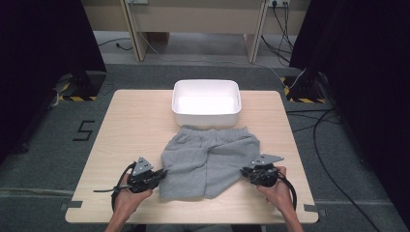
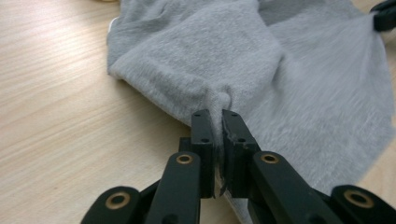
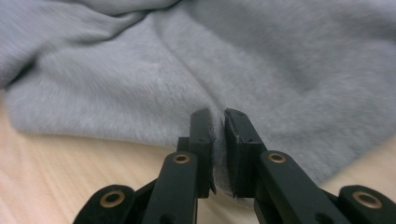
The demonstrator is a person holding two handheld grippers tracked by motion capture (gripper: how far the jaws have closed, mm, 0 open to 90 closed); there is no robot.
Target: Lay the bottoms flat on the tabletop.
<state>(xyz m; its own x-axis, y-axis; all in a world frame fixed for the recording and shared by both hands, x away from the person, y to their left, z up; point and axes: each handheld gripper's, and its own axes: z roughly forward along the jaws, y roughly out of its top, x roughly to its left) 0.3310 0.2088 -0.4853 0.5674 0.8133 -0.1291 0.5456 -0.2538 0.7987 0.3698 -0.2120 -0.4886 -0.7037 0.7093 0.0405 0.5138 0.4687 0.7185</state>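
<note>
A pair of grey fleece shorts (image 1: 208, 157) lies on the wooden table (image 1: 130, 121), waistband toward the far side. My left gripper (image 1: 162, 173) is shut on the left leg's outer edge, and the cloth puckers between its pads in the left gripper view, where the shorts (image 2: 261, 70) spread away from the left gripper (image 2: 215, 114). At the right leg's outer edge my right gripper (image 1: 245, 170) pinches a fold of the fabric. In the right gripper view the shorts (image 3: 233, 60) bunch between the pads of the right gripper (image 3: 215, 114).
A white rectangular tub (image 1: 206, 102) stands at the table's far middle, just beyond the waistband. Bare wood lies left and right of the shorts. Cables (image 1: 319, 130) run across the floor to the right of the table.
</note>
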